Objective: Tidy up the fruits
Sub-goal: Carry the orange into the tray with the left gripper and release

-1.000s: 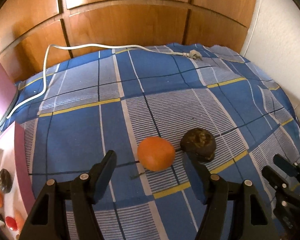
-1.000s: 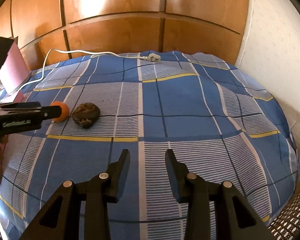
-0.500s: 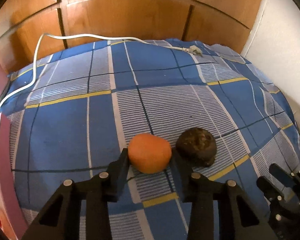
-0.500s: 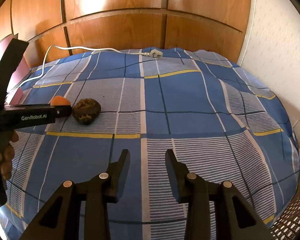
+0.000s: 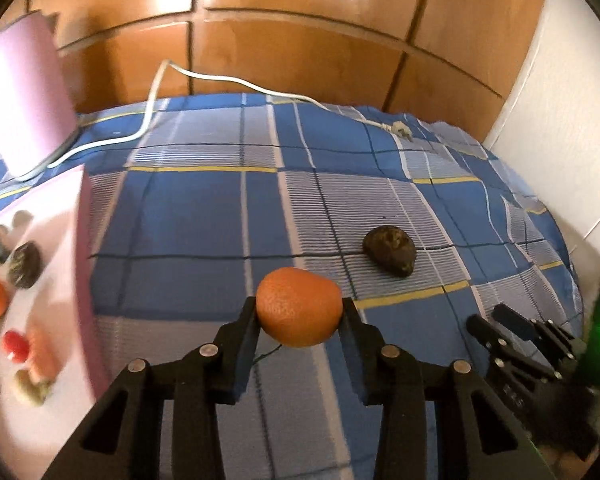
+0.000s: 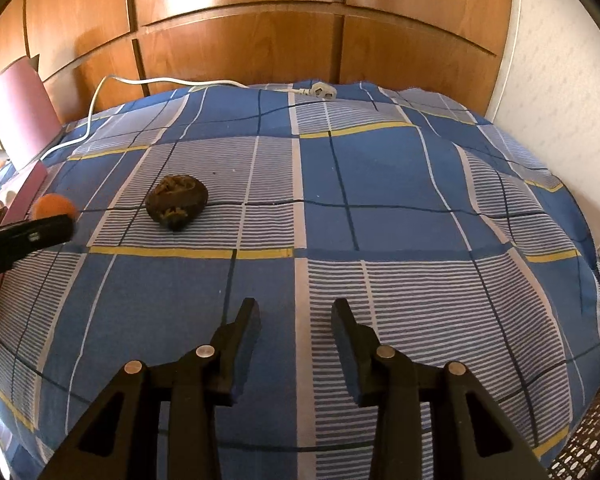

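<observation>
The orange [image 5: 299,307] was round, a little flattened, with a finely pitted skin, and it sat pinched between the black plastic fingers [image 5: 240,336] of the left gripper [image 5: 299,312], one pad pressed on each flank; its wider axis ran from pad to pad, at about 12 o'clock from the gripper body, lifted clear of the cloth. The dark brown fruit [image 5: 389,251], lumpy and wrinkled, lay on the blue checked bedspread [image 5: 188,216] at roughly 2 o'clock from the orange, apart from it, its narrower end turned toward 4 o'clock. At 9 o'clock stood a pink box [image 5: 60,280] with blurred fruits inside. A white cable [image 5: 220,80] trailed along the glossy wooden panels [image 5: 300,40]. The right gripper [image 6: 296,316] hung over bare cloth, its jaws just having parted a bit, nothing between them; the brown fruit lay at its 11 o'clock, well apart.
</observation>
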